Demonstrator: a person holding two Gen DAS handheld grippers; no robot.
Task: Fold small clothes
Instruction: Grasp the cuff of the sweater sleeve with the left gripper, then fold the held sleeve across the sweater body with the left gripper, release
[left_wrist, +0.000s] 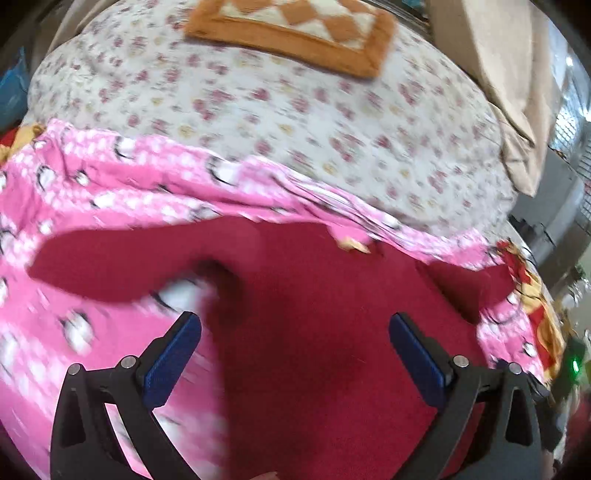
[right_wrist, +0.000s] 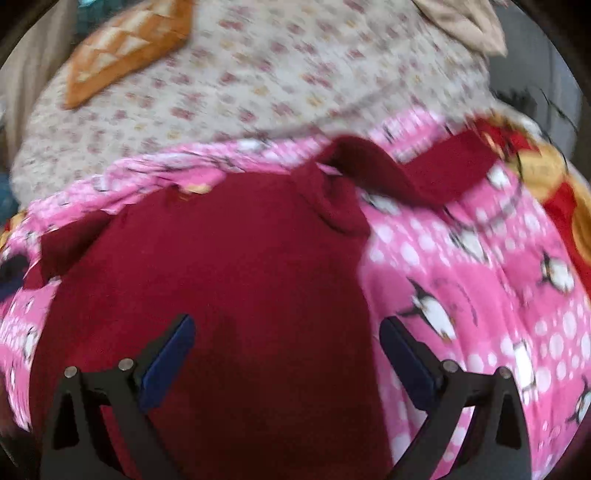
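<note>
The red top (right_wrist: 221, 266) lies flat on the pink blanket (right_wrist: 461, 280), one sleeve (right_wrist: 424, 170) reaching toward one o'clock. Both the left gripper (left_wrist: 295, 334) and right gripper (right_wrist: 286, 334) are spread, empty. Soft, light knit; probably best pinched at the sleeve cuff or hem.

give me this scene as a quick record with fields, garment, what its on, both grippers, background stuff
garment: dark red knit top, spread out, one sleeve lying outward
surface: pink penguin-print blanket over a floral bedsheet
left gripper: open, nothing between its blue pads, above the top
right gripper: open, empty, above the top
background: orange-bordered checked cushion
</note>
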